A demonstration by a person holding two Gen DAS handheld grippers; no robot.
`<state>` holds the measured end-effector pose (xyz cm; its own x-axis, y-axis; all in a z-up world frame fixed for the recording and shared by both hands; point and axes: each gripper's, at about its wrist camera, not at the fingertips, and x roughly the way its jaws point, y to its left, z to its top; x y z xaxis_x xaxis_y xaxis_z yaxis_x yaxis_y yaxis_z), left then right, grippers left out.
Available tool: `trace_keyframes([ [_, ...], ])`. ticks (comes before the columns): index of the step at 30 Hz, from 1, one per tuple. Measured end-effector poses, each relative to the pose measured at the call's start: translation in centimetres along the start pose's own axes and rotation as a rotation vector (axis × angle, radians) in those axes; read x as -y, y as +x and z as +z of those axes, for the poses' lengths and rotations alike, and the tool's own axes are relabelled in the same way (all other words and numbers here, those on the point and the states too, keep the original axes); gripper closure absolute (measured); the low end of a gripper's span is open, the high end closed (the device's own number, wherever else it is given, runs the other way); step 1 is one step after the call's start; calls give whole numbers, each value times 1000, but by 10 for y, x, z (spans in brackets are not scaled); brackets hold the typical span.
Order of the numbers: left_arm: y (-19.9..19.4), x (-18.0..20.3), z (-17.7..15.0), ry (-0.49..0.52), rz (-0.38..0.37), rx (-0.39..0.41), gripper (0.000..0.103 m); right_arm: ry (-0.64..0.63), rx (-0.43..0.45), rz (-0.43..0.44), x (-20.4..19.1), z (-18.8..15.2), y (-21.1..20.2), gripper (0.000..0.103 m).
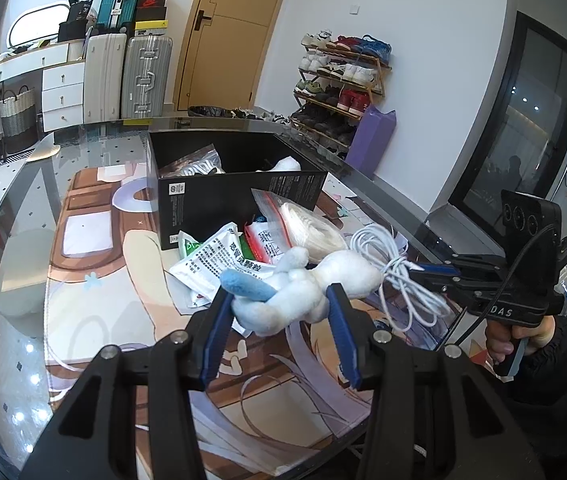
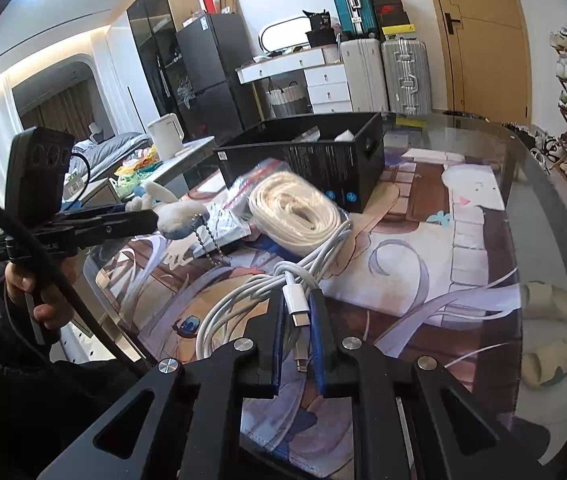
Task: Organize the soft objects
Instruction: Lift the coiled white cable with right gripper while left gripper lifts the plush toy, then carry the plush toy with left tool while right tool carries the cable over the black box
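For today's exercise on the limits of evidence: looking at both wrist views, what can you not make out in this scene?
- Contents of the black cardboard box: left wrist view, the near wall hides most of them.
- Far end of the white coiled charging cable: right wrist view, buried in its own loops.
- Underside of the white and blue plush toy: left wrist view, faces away.
- Print on the white foil sachets: too small to read.

Left gripper point(image 1: 279, 300) with blue pads, closed on a white-and-blue plush toy point(image 1: 303, 290) held above a printed desk mat point(image 1: 103, 280) on a glass table point(image 1: 15, 184). Behind the toy — white medicine sachets point(image 1: 213, 258), a zip bag of cream cord point(image 1: 307, 226), an open black box point(image 1: 219, 196) with items inside. At right — right gripper point(image 1: 417, 269), held in a hand point(image 1: 517, 336), its tips at a coiled white cable point(image 1: 399, 268).
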<state>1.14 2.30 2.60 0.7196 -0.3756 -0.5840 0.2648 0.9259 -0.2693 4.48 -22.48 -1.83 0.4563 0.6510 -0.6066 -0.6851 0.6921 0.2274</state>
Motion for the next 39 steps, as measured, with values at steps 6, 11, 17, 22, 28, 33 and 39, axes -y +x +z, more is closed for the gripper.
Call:
trace_keyframes([
  [6, -4, 3, 4, 3, 10, 20, 57, -7, 64, -4, 0, 9, -21, 91],
  [11, -5, 4, 13, 8, 20, 41, 57, -25, 107, -2, -3, 24, -30, 91],
  [17, -1, 3, 28, 11, 50, 65, 57, -50, 147, 11, -9, 45, -34, 91],
  [22, 2, -2, 40, 1, 94, 85, 57, -57, 168, 30, -11, 61, -33, 91],
  [28, 7, -5, 57, 4, 161, 110, 57, -60, 180, 56, -12, 81, -26, 91],
  [33, 11, -7, 69, 20, 203, 130, 57, -56, 178, 79, -11, 95, -15, 91],
  [39, 18, -12, 81, 23, 251, 143, 57, -53, 167, 94, -9, 108, -2, 91],
])
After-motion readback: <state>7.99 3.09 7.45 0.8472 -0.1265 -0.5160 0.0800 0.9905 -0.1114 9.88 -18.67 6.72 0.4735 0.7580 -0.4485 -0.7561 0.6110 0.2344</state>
